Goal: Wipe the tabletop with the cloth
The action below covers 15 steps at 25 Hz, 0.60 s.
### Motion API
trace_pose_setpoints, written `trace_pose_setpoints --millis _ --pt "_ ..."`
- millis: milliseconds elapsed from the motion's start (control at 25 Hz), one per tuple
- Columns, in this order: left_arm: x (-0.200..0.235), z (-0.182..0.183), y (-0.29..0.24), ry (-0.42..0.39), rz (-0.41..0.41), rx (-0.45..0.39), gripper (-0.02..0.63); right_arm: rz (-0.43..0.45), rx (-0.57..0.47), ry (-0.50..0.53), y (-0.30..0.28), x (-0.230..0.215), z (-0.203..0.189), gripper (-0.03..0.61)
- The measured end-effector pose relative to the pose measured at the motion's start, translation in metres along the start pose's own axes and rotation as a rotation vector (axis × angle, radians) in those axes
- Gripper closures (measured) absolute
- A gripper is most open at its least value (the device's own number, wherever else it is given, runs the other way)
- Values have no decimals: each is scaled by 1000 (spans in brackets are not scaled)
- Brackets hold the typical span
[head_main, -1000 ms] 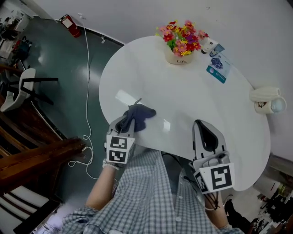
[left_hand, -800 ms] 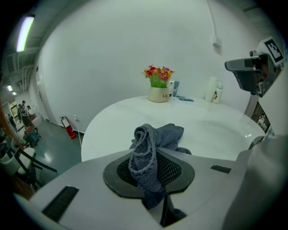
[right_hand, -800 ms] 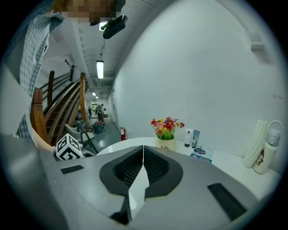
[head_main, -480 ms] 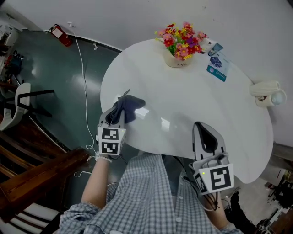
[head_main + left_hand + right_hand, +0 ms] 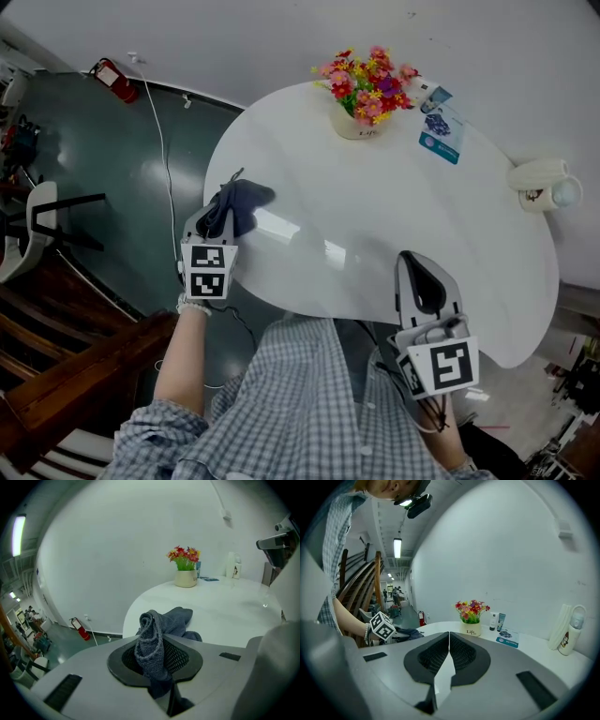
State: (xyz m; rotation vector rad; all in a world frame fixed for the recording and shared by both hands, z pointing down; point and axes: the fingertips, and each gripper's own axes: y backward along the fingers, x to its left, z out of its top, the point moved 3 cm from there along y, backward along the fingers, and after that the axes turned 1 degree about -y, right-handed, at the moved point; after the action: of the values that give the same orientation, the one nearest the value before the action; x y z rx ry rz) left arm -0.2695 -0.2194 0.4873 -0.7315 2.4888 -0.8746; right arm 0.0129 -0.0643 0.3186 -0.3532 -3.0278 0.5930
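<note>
A dark blue-grey cloth lies bunched on the left edge of the round white table. My left gripper is shut on the cloth there. In the left gripper view the cloth stands folded between the two jaws and spills forward onto the table. My right gripper rests shut at the table's near edge with nothing between its jaws. The right gripper view shows its jaws pressed together, and the left gripper's marker cube beside the cloth at the left.
At the far side stand a flower pot, two small bottles and a blue card. A white holder with a mug sits at the right rim. A red fire extinguisher and a white cable lie on the green floor at the left.
My left gripper has dragged the cloth leftwards and away from me, to the table's left edge. The right gripper has stayed where it was.
</note>
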Motion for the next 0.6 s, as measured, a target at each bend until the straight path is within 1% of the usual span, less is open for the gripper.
trace_pose_setpoints --millis 120,240,320,440,600 --pt "12 1 -5 -15 17 4 545 -4 2 0 1 0 0 568" --pt "21 4 -9 29 34 20 545 -10 4 -7 5 1 -1 568" --pt "21 6 -10 37 52 30 545 -17 7 -15 7 0 -3 568" --pt "18 7 -10 42 80 23 551 -24 8 -21 10 -1 -5 568" --pt "7 12 -13 49 76 13 552 -40 8 -26 16 -7 -7 568"
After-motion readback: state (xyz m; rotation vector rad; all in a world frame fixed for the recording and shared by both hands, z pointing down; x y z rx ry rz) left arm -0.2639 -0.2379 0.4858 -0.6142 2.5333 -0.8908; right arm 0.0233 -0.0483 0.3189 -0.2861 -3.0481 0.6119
